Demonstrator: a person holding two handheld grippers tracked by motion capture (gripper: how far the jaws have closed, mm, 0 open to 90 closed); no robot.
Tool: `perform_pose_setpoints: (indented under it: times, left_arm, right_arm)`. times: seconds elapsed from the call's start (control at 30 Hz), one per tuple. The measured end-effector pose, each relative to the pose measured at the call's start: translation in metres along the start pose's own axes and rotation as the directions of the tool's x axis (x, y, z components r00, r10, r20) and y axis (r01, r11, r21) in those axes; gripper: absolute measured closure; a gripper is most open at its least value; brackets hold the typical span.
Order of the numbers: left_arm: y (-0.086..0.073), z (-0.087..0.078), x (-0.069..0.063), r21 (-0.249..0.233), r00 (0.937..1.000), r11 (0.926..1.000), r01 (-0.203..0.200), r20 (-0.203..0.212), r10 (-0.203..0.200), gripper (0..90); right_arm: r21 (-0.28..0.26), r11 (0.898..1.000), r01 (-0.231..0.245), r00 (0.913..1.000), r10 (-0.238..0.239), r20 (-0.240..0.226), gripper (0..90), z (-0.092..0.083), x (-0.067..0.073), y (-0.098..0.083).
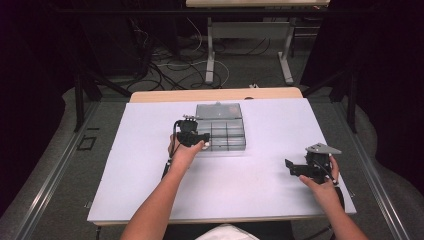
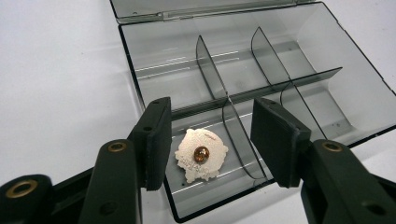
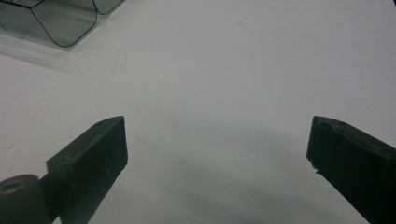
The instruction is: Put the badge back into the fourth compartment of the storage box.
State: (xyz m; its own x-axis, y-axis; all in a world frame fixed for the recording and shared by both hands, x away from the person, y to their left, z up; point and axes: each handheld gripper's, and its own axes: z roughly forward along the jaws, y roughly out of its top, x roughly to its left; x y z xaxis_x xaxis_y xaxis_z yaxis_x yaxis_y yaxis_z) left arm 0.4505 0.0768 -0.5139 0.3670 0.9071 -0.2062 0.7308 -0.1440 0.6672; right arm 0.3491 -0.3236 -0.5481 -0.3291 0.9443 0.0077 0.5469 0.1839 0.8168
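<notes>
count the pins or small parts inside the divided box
1: a pale gold pin lies flat in the compartment nearest the left gripper of the open smoky box. The other visible compartments look empty; the gripper jaws hide some floor.

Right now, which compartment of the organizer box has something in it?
The near-row compartment at the box's left end, right under the left gripper: a small scalloped metal pin lies flat on its floor. The other compartments of the organizer box look empty.

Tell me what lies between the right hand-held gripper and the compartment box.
Only bare white table, as the high view shows, between the right hand-held gripper and compartment box.
</notes>
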Motion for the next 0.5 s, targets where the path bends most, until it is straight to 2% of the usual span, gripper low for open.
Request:
perform_pose_setpoints:
  times: [0.27,0.5]
  left_arm:
    - [0.0,-0.005,0.001,-0.01,1.0,0.9999,-0.001,0.002,0.001,45.4]
    - [0.001,-0.011,0.001,-0.026,0.9998,0.9996,-0.005,0.019,0.005,43.4]
  right_arm:
    - [0.002,1.0,0.007,1.0,-0.007,-0.003,4.9,-0.001,-0.001,0.0]
    - [0.004,1.0,0.003,1.0,-0.003,-0.003,4.9,-0.002,-0.002,0.0]
